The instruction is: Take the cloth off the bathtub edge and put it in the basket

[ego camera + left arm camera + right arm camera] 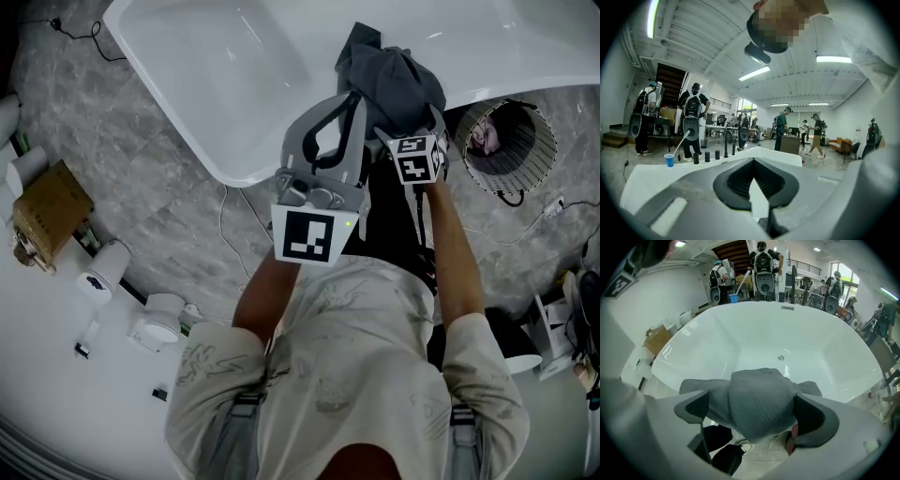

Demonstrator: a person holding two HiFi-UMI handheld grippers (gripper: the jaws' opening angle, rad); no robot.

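Note:
A grey cloth (pixel 389 75) hangs bunched over the near edge of the white bathtub (pixel 234 173). My right gripper (pixel 410 120) points steeply down at it. In the right gripper view this gripper (pixel 759 414) is open wide. The cloth (pixel 761 397) fills the space between the two dark pads (pixel 697 407), which do not squeeze it. My left gripper (pixel 352 101) hovers just left of the cloth, its tips meeting and nothing in them; its own view (pixel 752 161) looks level across the room. The round wire basket (pixel 542 141) stands on the floor to the right of the tub.
A cardboard box (pixel 47 211) and white fixtures (pixel 159 323) lie on the floor at the left, with a thin cable (pixel 225 225) beside the tub. A blue cup (pixel 733 298) and dark taps stand on the tub's far rim. Several people stand beyond it.

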